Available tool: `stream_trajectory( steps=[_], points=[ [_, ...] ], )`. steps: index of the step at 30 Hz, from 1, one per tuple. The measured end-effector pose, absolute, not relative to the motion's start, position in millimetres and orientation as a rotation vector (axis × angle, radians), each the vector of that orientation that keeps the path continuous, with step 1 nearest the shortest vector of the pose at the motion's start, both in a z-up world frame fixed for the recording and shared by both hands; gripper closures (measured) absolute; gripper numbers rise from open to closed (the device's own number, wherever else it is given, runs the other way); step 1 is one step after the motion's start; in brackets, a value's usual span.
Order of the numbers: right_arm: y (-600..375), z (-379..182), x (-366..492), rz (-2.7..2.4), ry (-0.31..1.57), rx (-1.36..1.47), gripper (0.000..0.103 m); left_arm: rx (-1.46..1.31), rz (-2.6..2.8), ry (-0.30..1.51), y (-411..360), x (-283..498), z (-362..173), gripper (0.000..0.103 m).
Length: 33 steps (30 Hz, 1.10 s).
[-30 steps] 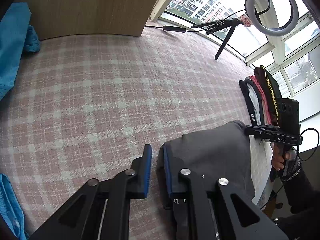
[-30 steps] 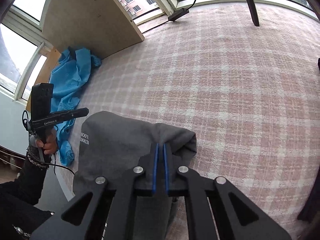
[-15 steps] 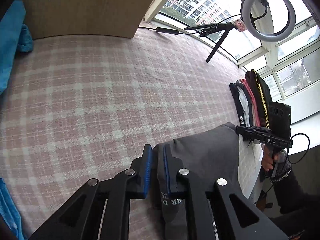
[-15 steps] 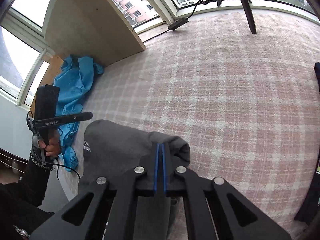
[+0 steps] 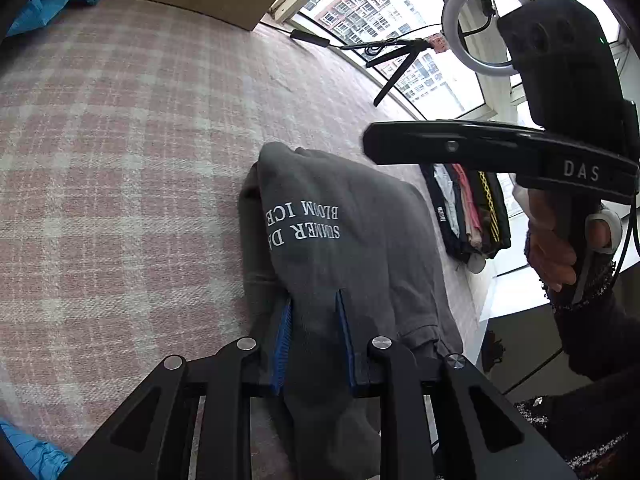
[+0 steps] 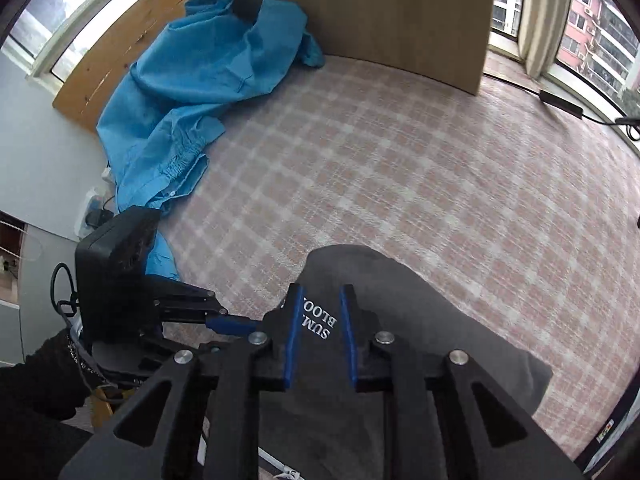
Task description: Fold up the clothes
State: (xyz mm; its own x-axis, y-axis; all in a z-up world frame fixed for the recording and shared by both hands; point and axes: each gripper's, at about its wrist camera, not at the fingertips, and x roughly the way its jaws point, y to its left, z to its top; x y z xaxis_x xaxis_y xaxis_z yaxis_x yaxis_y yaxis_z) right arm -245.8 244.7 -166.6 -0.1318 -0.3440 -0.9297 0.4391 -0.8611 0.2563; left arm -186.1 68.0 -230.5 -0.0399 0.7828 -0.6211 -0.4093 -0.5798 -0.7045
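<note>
On plaid bed (image 5: pixel 120 140) | grey shirt (image 5: pixel 360 248) folded | left gripper (image 5: pixel 313 308), right gripper (image 6: pixel 322 312) parted, straddling cloth | lift straight off, avoid snagging.

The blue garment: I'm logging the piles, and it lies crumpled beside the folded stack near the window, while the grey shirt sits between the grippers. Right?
Not quite. The blue garment lies crumpled by the wooden board, as the right wrist view shows, apart from the folded stack. The grey shirt does sit between the grippers.
</note>
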Motion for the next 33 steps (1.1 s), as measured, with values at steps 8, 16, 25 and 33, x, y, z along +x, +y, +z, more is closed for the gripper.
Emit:
stream_trajectory(
  steps=[8,16,25,33],
  points=[
    [175,-209,-269,-1.89,0.524,1.897,0.084,-1.194,1.795,-0.401,80,-171,-209,0.094],
    [164,-218,-257,-1.843,0.761,1.951,0.084,-1.131,1.754,-0.429,92,-170,-201,0.094],
    [206,-197,-241,-1.933,0.65,1.824,0.096,-1.222,1.772,-0.385,66,-178,-206,0.072],
    [240,-155,-221,-2.062,0.496,1.693,0.097,-1.229,1.865,-0.16,67,-229,-210,0.072]
  ],
)
